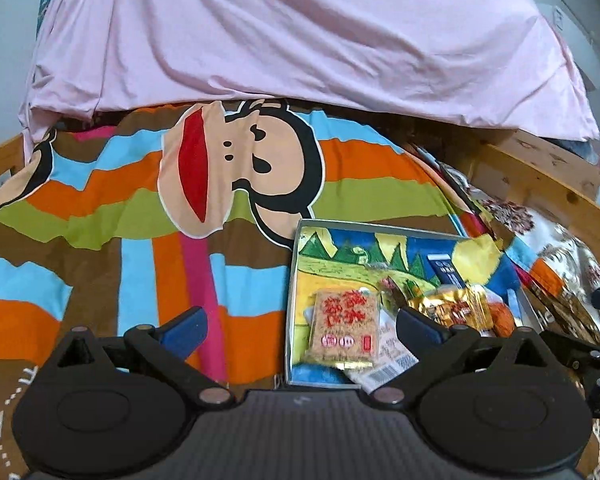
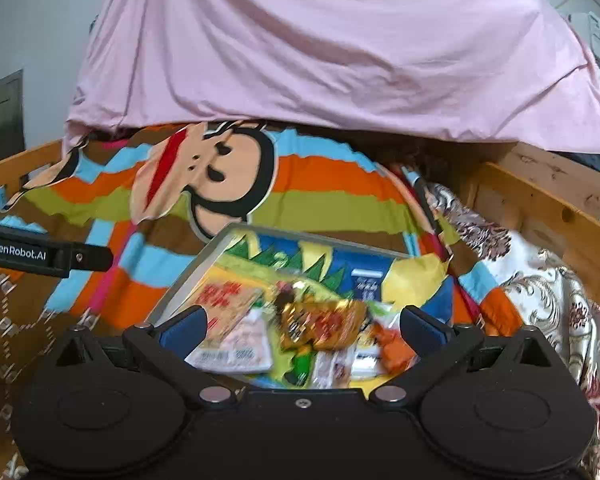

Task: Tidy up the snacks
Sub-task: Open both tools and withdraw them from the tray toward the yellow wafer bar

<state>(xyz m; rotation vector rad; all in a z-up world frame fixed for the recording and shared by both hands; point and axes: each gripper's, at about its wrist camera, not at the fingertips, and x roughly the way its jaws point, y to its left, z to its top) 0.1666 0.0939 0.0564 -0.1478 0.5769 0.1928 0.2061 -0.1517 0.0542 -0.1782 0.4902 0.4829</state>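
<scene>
The left gripper is hovering with its blue-padded fingers spread wide; the right gripper is gaping likewise, gripping nothing.

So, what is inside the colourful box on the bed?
Inside the box: a brown packet with red print, a golden packet, a dark blue packet and an orange item. Packets underneath are partly covered.

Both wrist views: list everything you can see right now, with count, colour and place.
Shallow picture-printed box: one, multicoloured, on the bedspread.
Tan snack packet with red characters: one, box's near left.
Gold foil snack packets: count unclear, box centre.
Orange packet: one, box's near right.
Striped cartoon-monkey bedspread: one, multicoloured, underneath.
Pink sheet: one, draped behind.
Wooden bed rail: right.
Left gripper: open, beside the box.
Right gripper: open, over the box.
</scene>
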